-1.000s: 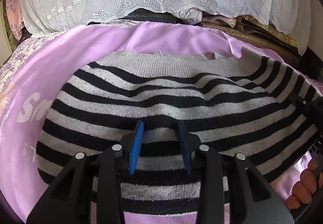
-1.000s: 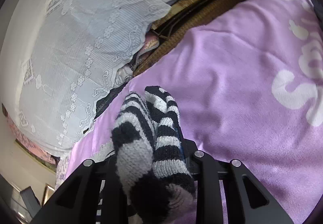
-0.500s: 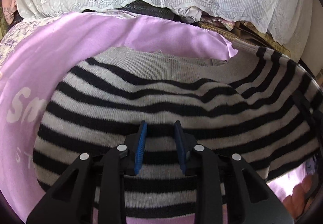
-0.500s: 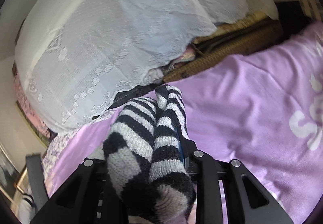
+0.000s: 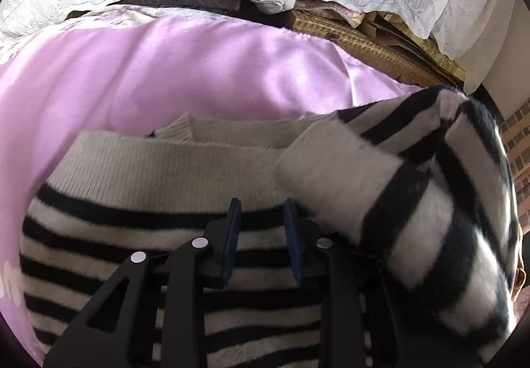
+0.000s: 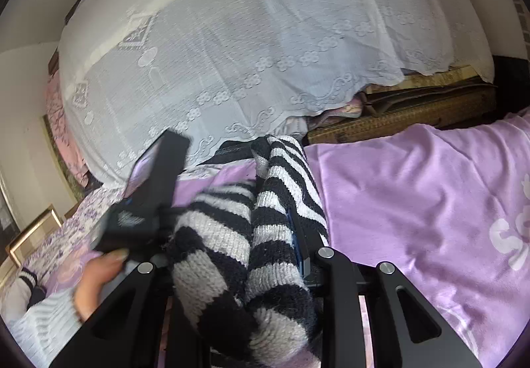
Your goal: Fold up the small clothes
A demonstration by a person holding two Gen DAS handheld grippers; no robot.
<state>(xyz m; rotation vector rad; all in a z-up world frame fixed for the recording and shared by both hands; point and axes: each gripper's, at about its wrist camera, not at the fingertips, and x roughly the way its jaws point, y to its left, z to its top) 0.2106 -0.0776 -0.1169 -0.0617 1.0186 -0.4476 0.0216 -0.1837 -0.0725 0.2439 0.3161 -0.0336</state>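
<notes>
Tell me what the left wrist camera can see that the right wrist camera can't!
Only the left wrist view shows the striped sweater's plain grey hem band lying flat, and the open left gripper hovering over it.

Only the right wrist view shows the right gripper clamped on a bunched part of that sweater, a hand holding the other black gripper tool, and white lettering on the blanket.

Both show the sweater, the purple blanket, the white lace cover and the woven basket.
</notes>
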